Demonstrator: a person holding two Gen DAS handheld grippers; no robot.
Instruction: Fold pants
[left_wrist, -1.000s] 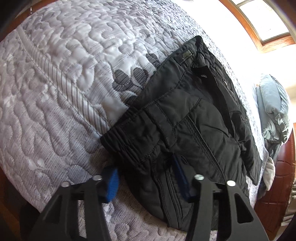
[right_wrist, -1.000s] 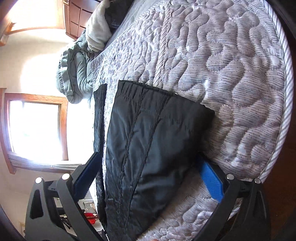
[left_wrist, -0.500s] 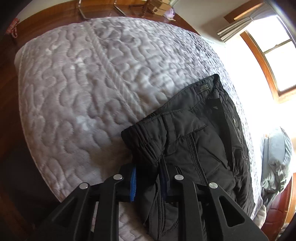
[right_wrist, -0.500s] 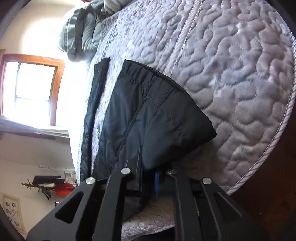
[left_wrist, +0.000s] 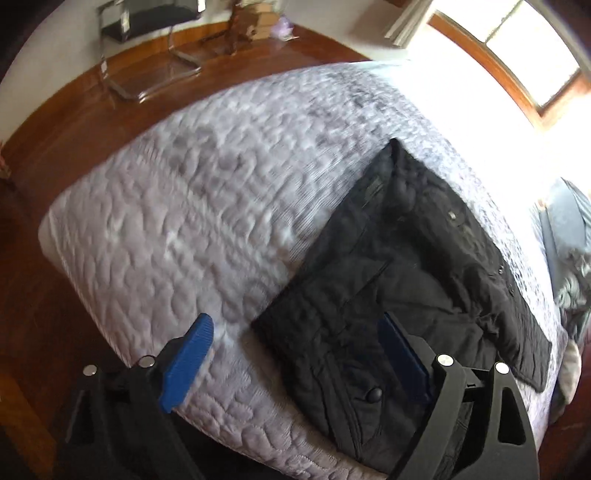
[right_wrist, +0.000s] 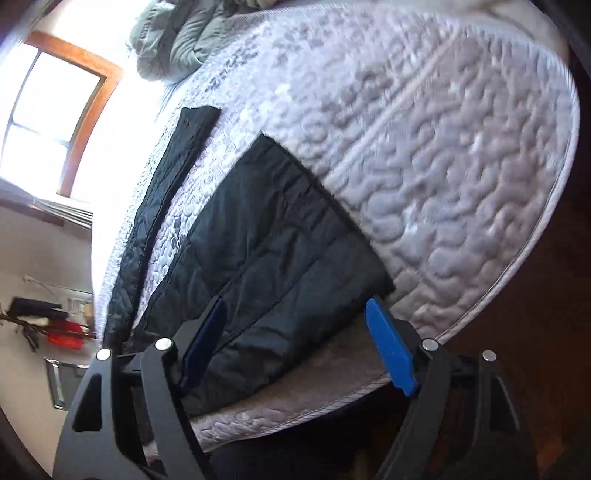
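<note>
Black, slightly shiny quilted pants (left_wrist: 399, 295) lie flat on a bed, near the mattress's rounded foot corner. Stitched seams run along the fabric, and small round snaps and a button dot the front. In the right wrist view the pants (right_wrist: 273, 251) show as a broad dark panel with squared edges, with a narrower dark strip lying beside it toward the window.

Pale grey quilted mattress (left_wrist: 207, 206) covers most of both views, its surface puffed into winding, pebble-like stitched shapes with a corded seam along the rim.

Left gripper (left_wrist: 295, 350) has its black arms spread wide, blue ribbed pads apart, grasping nothing; one pad hangs over the bare quilt, the other over the pants. Right gripper (right_wrist: 297, 334) is likewise spread, holding nothing, its pads on either side of the pants' near edge.

Rumpled grey-green bedding (right_wrist: 177, 40) is heaped at the far end. Glossy reddish wood floor (left_wrist: 44, 147) surrounds the bed.
</note>
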